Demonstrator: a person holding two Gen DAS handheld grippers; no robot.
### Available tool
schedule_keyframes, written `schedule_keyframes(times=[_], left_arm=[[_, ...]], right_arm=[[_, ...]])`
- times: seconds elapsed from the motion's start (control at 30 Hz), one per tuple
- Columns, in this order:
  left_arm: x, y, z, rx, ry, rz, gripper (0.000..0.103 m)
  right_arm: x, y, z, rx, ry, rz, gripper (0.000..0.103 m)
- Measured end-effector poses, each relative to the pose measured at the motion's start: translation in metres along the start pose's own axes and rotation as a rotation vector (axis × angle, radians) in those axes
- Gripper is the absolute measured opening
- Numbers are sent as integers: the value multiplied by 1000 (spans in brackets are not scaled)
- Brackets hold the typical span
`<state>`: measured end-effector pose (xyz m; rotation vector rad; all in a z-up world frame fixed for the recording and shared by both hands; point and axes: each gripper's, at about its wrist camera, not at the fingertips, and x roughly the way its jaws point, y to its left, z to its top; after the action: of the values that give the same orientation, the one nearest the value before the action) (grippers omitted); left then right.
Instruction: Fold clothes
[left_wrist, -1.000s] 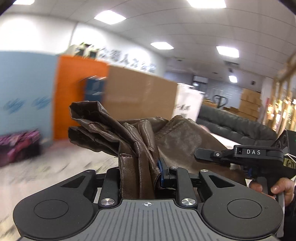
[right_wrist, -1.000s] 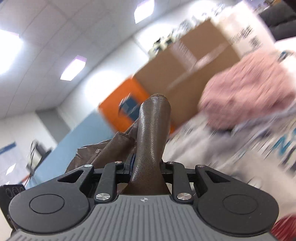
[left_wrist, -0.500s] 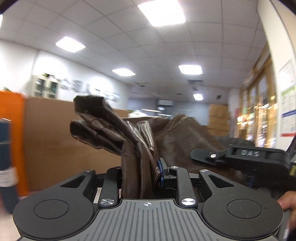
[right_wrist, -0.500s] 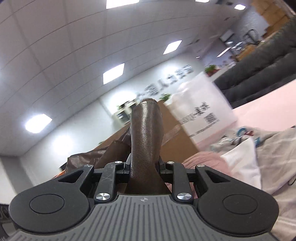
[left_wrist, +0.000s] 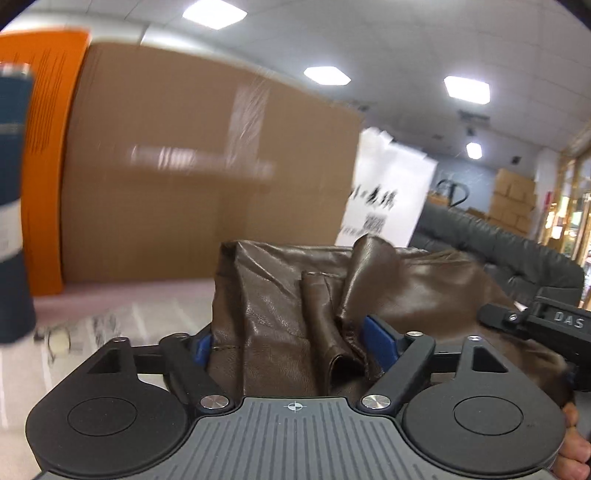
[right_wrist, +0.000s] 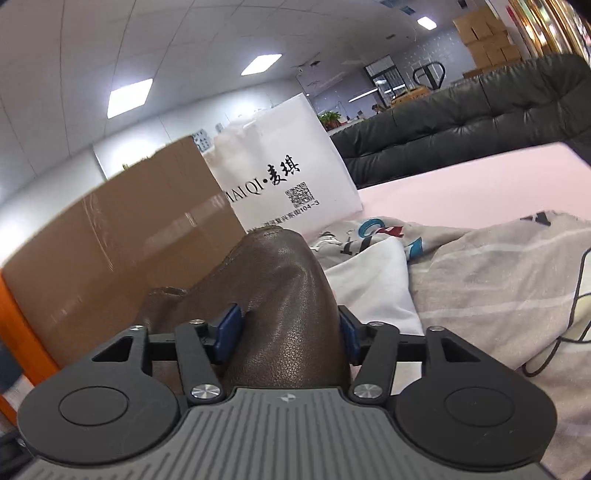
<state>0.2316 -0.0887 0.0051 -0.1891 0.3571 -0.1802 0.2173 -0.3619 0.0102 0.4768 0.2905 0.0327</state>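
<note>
A brown leather garment (left_wrist: 295, 306) is held above the pink bed (right_wrist: 461, 184), its folds lying between the widely parted fingers of the left gripper (left_wrist: 295, 343) and right gripper (right_wrist: 288, 332). Slippage is likely, since neither visibly clamps it.

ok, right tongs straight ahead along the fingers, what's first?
The brown leather garment already sits between the right tongs. Past it, probably the white MAIQI bag or the clothes pile before it; depth unclear.
</note>
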Motion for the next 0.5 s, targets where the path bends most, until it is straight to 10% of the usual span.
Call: schedule_keyframes(times=[0.23, 0.5], left_arm=[[-37, -2, 3, 56, -28, 38, 97], [-99, -6, 6, 165, -74, 99, 103]], right_arm=[[-11, 1, -3, -23, -70, -19, 83], [-70, 2, -9, -18, -437, 97, 103]])
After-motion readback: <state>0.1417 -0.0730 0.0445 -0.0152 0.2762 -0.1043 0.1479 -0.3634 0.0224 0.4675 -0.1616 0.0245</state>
